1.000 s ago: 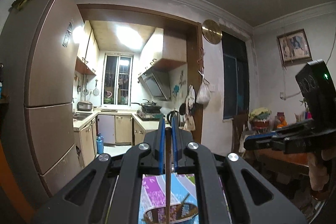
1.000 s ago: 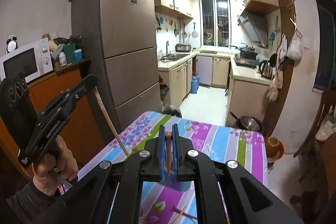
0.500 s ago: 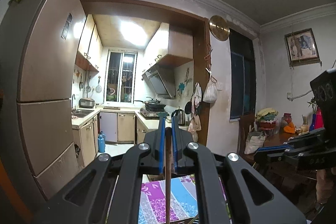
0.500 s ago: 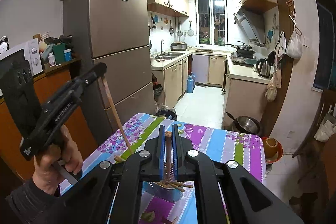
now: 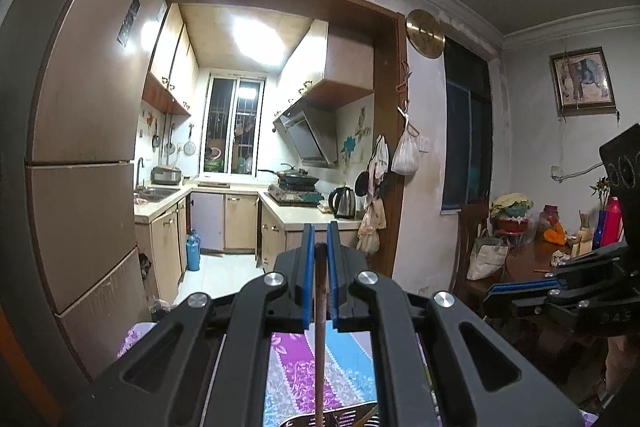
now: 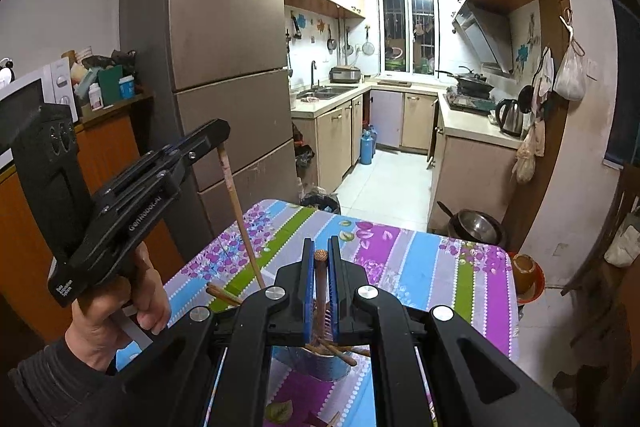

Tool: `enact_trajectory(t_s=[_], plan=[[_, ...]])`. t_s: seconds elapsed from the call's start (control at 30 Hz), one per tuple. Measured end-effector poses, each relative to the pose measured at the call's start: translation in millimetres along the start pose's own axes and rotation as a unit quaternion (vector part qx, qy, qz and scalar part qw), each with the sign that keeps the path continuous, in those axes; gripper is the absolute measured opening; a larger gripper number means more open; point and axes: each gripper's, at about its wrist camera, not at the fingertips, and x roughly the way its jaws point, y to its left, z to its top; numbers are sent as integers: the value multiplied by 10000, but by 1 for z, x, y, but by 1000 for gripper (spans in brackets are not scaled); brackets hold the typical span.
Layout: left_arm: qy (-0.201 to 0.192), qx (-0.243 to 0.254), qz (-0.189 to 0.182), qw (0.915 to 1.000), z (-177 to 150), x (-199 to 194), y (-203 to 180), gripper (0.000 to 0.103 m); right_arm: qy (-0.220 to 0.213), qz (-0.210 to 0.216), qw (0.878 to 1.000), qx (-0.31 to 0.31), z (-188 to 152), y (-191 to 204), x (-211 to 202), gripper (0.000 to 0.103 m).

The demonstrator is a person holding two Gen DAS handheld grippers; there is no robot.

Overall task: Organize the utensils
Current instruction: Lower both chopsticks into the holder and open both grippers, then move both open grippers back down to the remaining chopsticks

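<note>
On the left, my left gripper [image 6: 212, 135] is clenched on a chopstick [image 6: 239, 207]; its long axis slants down and rightward, the low end pointing toward the metal holder [image 6: 320, 363] on the striped tablecloth [image 6: 420, 267]. My right gripper [image 6: 320, 259] is nearer and directly above the holder, pinching a second chopstick [image 6: 320, 279] almost upright, the carved top up, so I judge a straight descent is needed.

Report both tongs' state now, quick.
Left tongs: shut on a long brown wooden chopstick.
Right tongs: shut on a dark wooden chopstick with a carved knob end.
</note>
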Motion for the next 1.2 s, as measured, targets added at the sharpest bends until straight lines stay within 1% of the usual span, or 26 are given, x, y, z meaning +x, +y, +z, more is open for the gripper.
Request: enact_trajectory(t_s=[0.23, 0.3, 0.33, 0.37, 0.43, 0.53, 0.6, 0.67, 0.7, 0.73, 0.77, 0.8, 0.83, 0.87, 0.9, 0.93, 0.97, 1.03, 1.07, 1.1, 1.13, 1.17, 1.2], plan=[[202, -87, 84, 9997, -6, 9, 5, 6, -10, -3, 10000, -2, -1, 2, 5, 8], [221, -90, 107, 9997, -7, 9, 7, 15, -18, -10, 10000, -2, -2, 1, 5, 8], [209, -99, 127, 9997, -7, 8, 7, 24, -27, -14, 10000, -1, -2, 1, 5, 8], [196, -112, 138, 9996, -7, 7, 8, 28, -43, -12, 10000, 2, -2, 1, 4, 8], [193, -123, 166, 9996, -7, 5, 10, 30, -76, -3, 10000, 4, -3, -1, 1, 8], [188, -115, 196, 9996, -7, 2, 9, 38, -110, -10, 9999, -4, -4, 1, -2, 8], [176, -94, 224, 9996, -5, -3, 8, 40, -141, -11, 9999, -11, -5, 3, -7, 8], [147, -67, 260, 9995, -3, -10, 6, 46, -193, -25, 9998, -21, -5, 5, -14, 8], [133, -48, 272, 9995, -1, -18, 5, 46, -259, -40, 9996, -49, -7, 8, -23, 8], [114, -12, 283, 9995, 2, -29, 3, 48, -336, -45, 9994, -91, -10, 12, -33, 11], [87, 19, 260, 9996, 3, -38, 1, 53, -413, -54, 9991, -122, -13, 16, -41, 21], [43, 91, 251, 9996, 4, -55, -2, 56, -602, -99, 9980, -166, -24, 21, -60, 28], [14, 202, 274, 9994, 3, -75, -5, 60, -738, -142, 9970, -201, -36, 25, -73, 41], [9, 292, 278, 9992, 0, -89, -8, 63, -875, -197, 9956, -251, -54, 32, -87, 48], [1, 419, 271, 9988, -6, -113, -10, 64, -967, -229, 9947, -279, -71, 38, -97, 49], [12, 479, 263, 9985, -16, -135, -10, 67, -1071, -218, 9936, -274, -98, 44, -109, 51], [53, 519, 253, 9983, -23, -148, -10, 67, -1128, -191, 9932, -236, -123, 49, -116, 51], [157, 577, 268, 9979, -52, -187, -8, 67, -1174, -294, 9924, -198, -175, 61, -125, 51], [245, 567, 281, 9977, -68, -202, -7, 67, -1192, -343, 9922, -121, -206, 68, -127, 51], [420, 532, 292, 9973, -90, -217, -6, 67, -1175, -375, 9924, -37, -227, 72, -128, 51], [604, 483, 280, 9966, -114, -230, -6, 67, -1147, -433, 9924, 124, -257, 77, -127, 51], [710, 513, 329, 9956, -130, -236, -9, 67, -1091, -489, 9923, 325, -284, 82, -125, 51], [893, 557, 434, 9935, -156, -245, -13, 67, -1040, -513, 9922, 450, -302, 85, -122, 51]])
